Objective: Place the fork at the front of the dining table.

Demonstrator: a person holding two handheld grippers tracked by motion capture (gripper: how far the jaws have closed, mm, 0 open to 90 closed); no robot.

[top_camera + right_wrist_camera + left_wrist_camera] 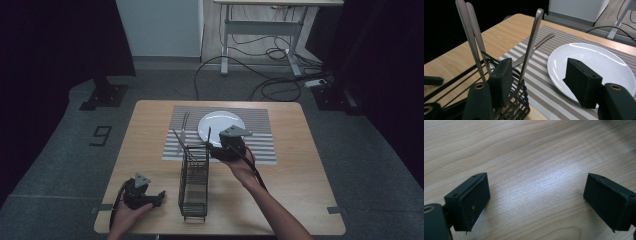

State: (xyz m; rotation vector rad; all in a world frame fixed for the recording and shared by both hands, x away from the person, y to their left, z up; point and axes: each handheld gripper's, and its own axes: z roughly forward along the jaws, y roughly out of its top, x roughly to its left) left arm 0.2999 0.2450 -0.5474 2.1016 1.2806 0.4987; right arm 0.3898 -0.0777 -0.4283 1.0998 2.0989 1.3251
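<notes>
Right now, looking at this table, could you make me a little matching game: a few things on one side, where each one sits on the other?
Things:
1. white plate
2. wire caddy
3. loose utensil
4. left gripper

Places or states:
A. standing on bare wood, upright handles in its far end
B. lying flat on the striped mat, left of the plate
C. jaws wide apart over bare wood
D. resting on the striped mat

Pairs: 1-D, 2-A, 3-B, 4-C
</notes>
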